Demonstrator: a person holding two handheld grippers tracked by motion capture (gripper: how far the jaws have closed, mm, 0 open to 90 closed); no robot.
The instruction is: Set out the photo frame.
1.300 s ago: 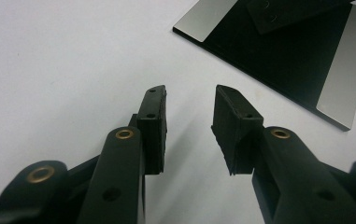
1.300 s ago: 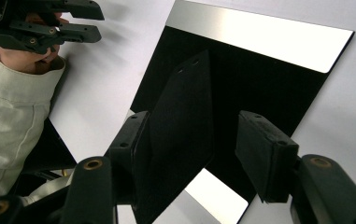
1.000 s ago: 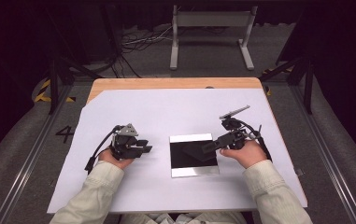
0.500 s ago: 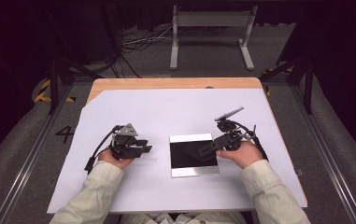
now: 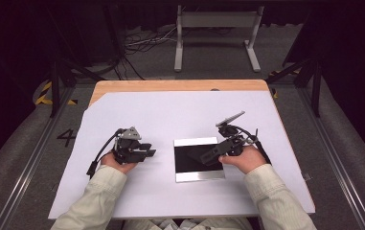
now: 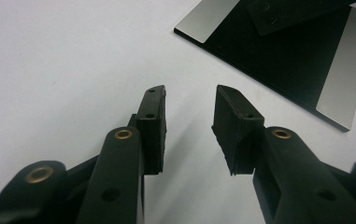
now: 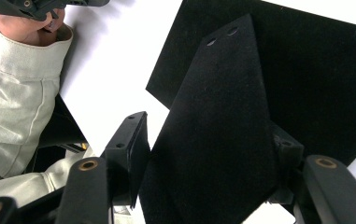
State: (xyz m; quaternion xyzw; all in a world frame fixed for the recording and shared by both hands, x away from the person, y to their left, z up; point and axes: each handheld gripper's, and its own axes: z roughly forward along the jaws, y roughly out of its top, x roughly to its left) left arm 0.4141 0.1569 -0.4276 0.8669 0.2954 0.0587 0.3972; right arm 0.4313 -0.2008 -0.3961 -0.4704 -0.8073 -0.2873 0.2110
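The right claw [image 5: 208, 157] grips a black strip [image 7: 222, 130] over the plate [image 5: 197, 177]; a loose pinch could drop it. The left claw [image 6: 189, 126] gapes, empty.

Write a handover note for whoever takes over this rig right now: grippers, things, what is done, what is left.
Left gripper: jaws open, nothing between them, low over the white sheet, left of the black plate.
Right gripper: jaws closed on a black flat piece with two holes near its tip, which reaches out over the plate.
Plate: flat on the sheet between the hands, with a silvery strip along two of its edges.
Done: the piece is picked up and brought over the plate.
Left: probably to set it on the plate and let go. The left gripper could steady the plate.
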